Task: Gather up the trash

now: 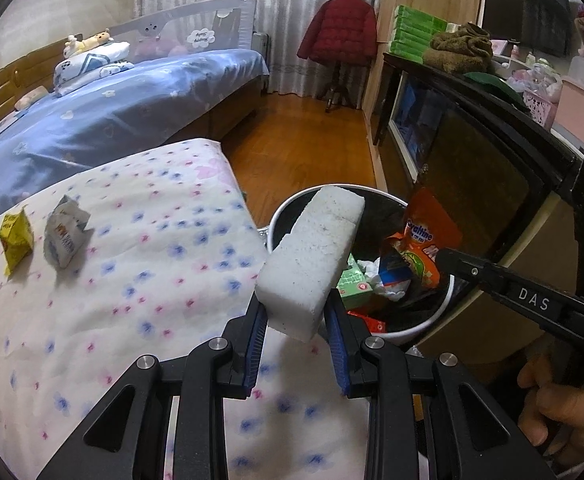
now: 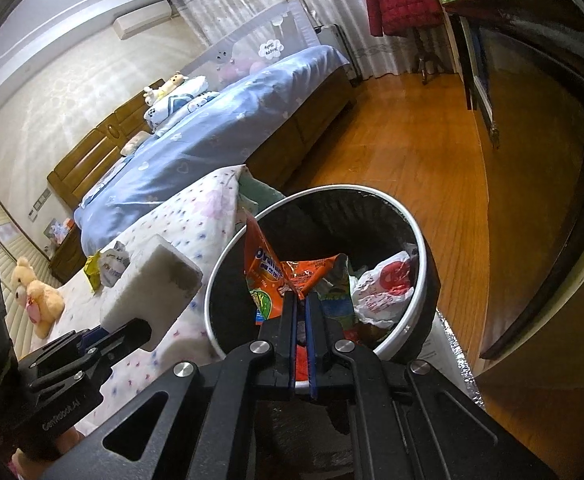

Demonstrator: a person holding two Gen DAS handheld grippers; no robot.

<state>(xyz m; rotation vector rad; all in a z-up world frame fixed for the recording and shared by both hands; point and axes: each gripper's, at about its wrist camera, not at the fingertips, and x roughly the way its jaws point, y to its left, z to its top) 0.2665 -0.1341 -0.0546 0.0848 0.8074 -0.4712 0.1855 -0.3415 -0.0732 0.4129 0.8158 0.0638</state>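
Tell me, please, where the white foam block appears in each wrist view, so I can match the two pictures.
Left wrist view: white foam block at centre, clamped in the left gripper, beside the bin.
Right wrist view: the block at lower left, left of the bin.
Shared landmark: the round trash bin.

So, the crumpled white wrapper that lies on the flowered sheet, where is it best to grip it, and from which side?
Probably grip the white wrapper at its raised, crumpled upper edge, coming from above. It lies loose on the flowered sheet, apart from the yellow packet, and that ridge gives the fingers something to close on.
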